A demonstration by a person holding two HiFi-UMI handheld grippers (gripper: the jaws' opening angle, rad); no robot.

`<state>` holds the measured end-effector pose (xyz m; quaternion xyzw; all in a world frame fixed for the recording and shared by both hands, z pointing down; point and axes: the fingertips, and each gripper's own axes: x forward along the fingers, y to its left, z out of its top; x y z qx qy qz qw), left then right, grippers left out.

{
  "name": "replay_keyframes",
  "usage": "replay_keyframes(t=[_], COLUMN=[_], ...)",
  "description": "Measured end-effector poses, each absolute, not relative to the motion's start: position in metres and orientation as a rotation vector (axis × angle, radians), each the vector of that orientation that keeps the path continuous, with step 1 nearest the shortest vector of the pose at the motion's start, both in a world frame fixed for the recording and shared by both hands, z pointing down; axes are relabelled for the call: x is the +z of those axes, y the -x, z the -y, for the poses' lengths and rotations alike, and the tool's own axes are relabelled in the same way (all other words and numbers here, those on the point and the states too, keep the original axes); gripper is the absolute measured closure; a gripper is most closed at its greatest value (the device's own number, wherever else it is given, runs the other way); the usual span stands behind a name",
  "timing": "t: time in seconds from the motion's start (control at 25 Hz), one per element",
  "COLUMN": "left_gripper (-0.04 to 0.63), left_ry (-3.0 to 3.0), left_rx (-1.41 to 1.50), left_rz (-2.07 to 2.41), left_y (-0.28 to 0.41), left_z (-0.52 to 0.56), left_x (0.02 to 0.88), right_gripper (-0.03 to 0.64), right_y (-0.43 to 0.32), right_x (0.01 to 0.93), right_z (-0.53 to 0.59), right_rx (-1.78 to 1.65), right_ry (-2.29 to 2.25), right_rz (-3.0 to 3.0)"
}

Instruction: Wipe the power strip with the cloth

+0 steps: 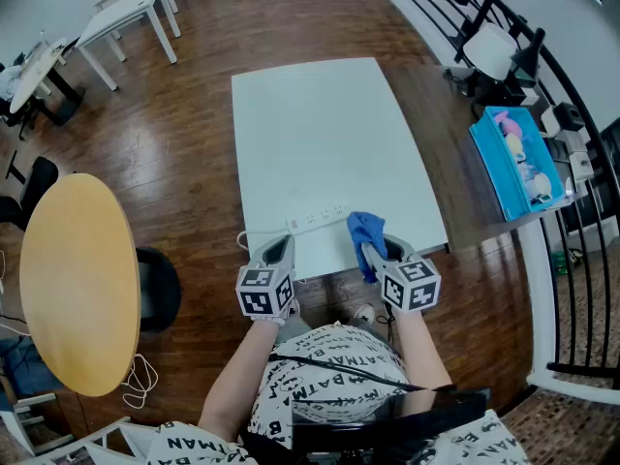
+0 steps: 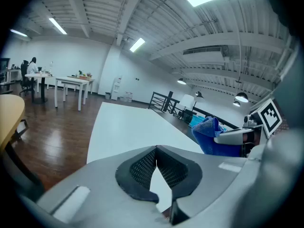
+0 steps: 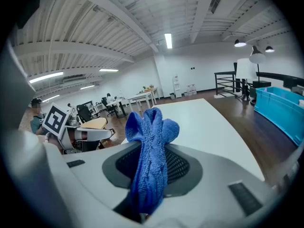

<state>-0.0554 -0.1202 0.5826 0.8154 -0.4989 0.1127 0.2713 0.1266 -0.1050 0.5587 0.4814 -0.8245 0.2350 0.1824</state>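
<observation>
A white power strip [image 1: 318, 220] lies near the front edge of the white table [image 1: 325, 143], its cord trailing off to the left. My right gripper [image 1: 373, 251] is shut on a blue cloth [image 1: 365, 232], which bunches up above the jaws just right of the strip. In the right gripper view the cloth [image 3: 150, 156] hangs folded between the black pads. My left gripper [image 1: 278, 251] is shut and empty at the table's front edge, left of the strip; its pads [image 2: 173, 171] meet at the tips. The left gripper view also catches the cloth [image 2: 211, 137].
A round yellow table [image 1: 77, 281] with a black chair stands at the left. A blue bin [image 1: 518, 161] sits on a dark side table at the right, by a black railing [image 1: 572, 143]. White desks [image 1: 126, 13] stand at the back left.
</observation>
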Motion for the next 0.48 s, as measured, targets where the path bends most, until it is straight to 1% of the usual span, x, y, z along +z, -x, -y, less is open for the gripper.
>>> replay_keyframes(t=[0.16, 0.2, 0.4, 0.48], left_gripper=[0.588, 0.563, 0.388, 0.308], left_ry=[-2.225, -2.233, -2.289, -2.347], left_rx=[0.369, 0.408, 0.615, 0.714], left_rz=[1.298, 1.278, 1.190, 1.144], left_y=[0.056, 0.056, 0.061, 0.060], left_z=[0.122, 0.124, 0.134, 0.140], left_x=[0.595, 0.601, 0.636, 0.649], right_gripper=[0.497, 0.497, 0.497, 0.497], right_y=[-0.123, -0.123, -0.123, -0.123], right_x=[0.559, 0.558, 0.558, 0.559], right_z=[0.105, 0.105, 0.104, 0.104], right_rx=[0.666, 0.668, 0.677, 0.677], right_ry=[-1.362, -1.365, -1.393, -1.408], right_rz=[2.322, 2.319, 2.299, 2.291])
